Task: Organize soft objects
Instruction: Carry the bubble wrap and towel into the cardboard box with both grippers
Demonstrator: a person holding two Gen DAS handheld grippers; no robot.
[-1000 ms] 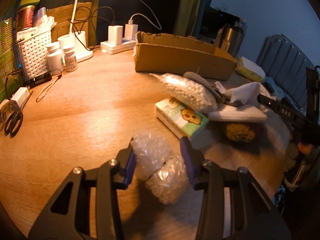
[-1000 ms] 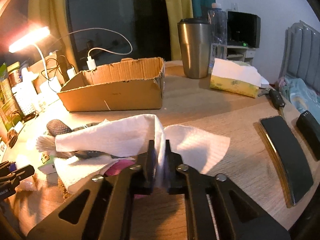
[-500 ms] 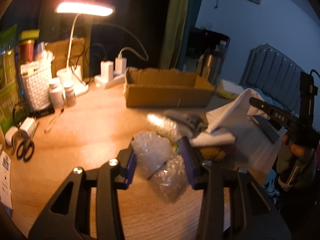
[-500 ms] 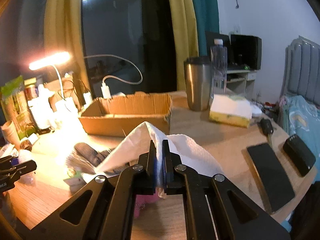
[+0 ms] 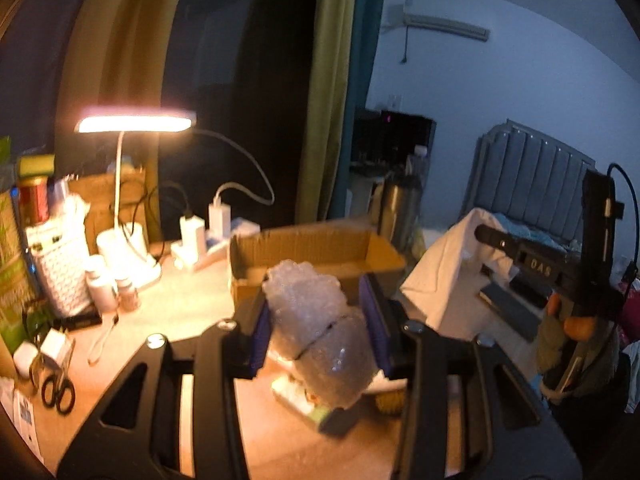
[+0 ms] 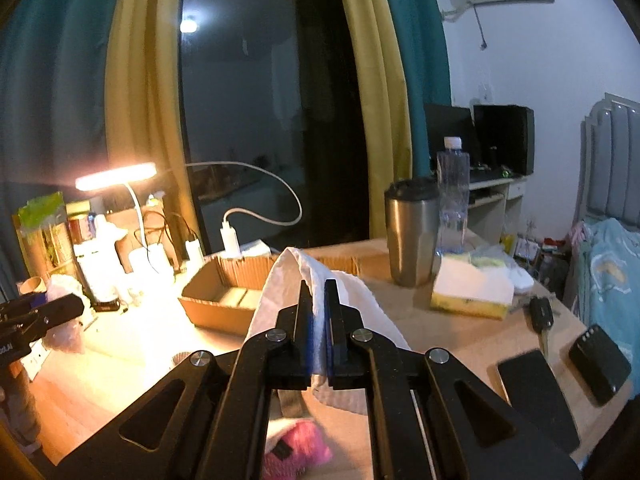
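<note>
Left gripper [image 5: 316, 316] now carries the bubble wrap roll [image 5: 320, 328] clear above the tabletop [image 5: 192, 312], level with the cardboard box [image 5: 312, 256]. Right gripper [image 6: 318, 320] has lifted the white cloth [image 6: 320, 280] off the pile, draping freely.

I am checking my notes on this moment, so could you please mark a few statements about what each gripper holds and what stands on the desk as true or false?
1. The left gripper is shut on the bubble wrap roll. True.
2. The right gripper is open with nothing in it. False: its jaws pinch the white cloth.
3. The desk lamp is lit. True.
4. The cardboard box is full of cloths. False: the part in view shows bare cardboard.
5. The steel tumbler stands beside the water bottle. True.
</note>
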